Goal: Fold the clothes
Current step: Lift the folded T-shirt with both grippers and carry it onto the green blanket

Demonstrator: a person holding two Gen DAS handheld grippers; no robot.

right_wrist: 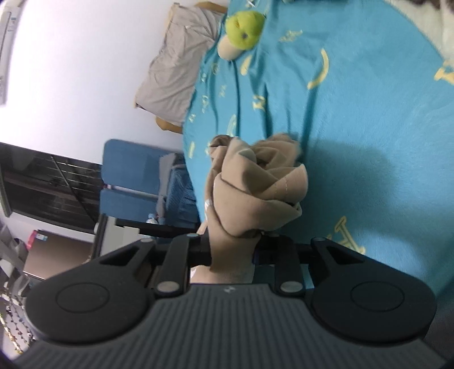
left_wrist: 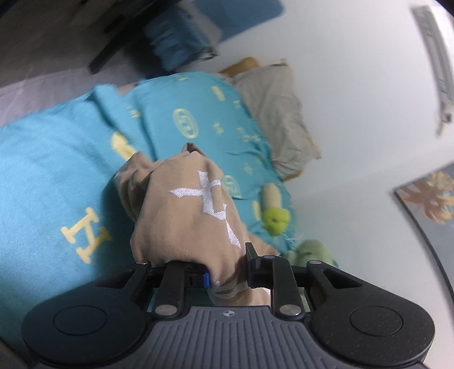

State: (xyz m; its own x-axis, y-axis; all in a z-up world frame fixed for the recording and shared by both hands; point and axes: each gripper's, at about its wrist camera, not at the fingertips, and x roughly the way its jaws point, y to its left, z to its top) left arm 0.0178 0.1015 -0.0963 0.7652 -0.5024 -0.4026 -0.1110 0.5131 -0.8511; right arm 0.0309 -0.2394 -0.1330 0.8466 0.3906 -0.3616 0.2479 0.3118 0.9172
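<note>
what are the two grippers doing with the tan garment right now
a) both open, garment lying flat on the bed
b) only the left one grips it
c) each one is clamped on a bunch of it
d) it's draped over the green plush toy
c: the left gripper and the right gripper each pinch bunched tan garment above the blue blanket; the green plush toy lies apart, near the pillow.

The tan garment point(left_wrist: 193, 210) bunches over the left gripper point(left_wrist: 227, 269), so its fingers are mostly buried and you can't see what they pinch. Same on the right gripper point(right_wrist: 232, 247). The blue blanket point(right_wrist: 354, 127) runs off the frame edge. The dark shelving point(right_wrist: 48, 187) is too blurry to read.
</note>
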